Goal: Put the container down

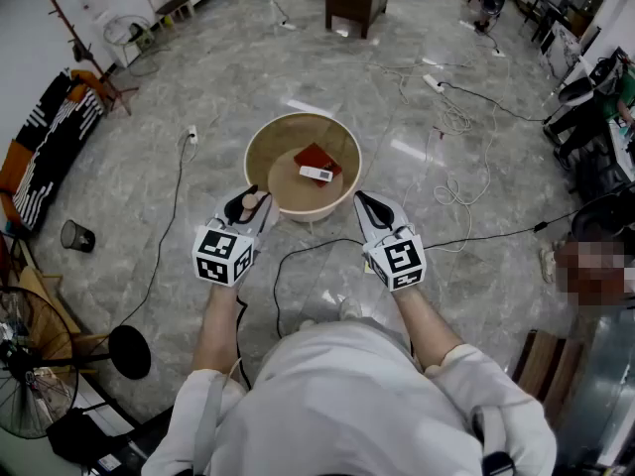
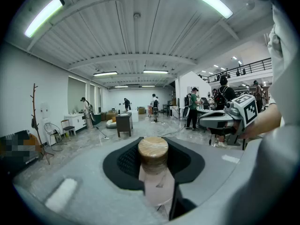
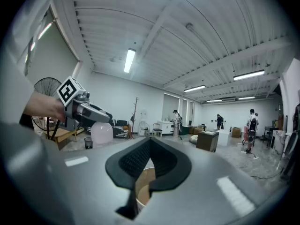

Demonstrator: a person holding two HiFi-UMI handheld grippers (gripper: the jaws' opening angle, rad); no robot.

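Left gripper [image 1: 248, 210] clenches the container [image 2: 153, 168], a cork-capped bottle hanging upright, cap uppermost, at the basin's [image 1: 260, 157] near-left rim; right gripper [image 1: 366, 205], jaws pressed together, flanks the opposite rim.

Small pale-pink translucent container [image 2: 157, 184], round cork lid on top, roughly upright, clamped between left gripper [image 1: 249, 207] jaws, in air near tan basin [image 1: 303, 118] rim.
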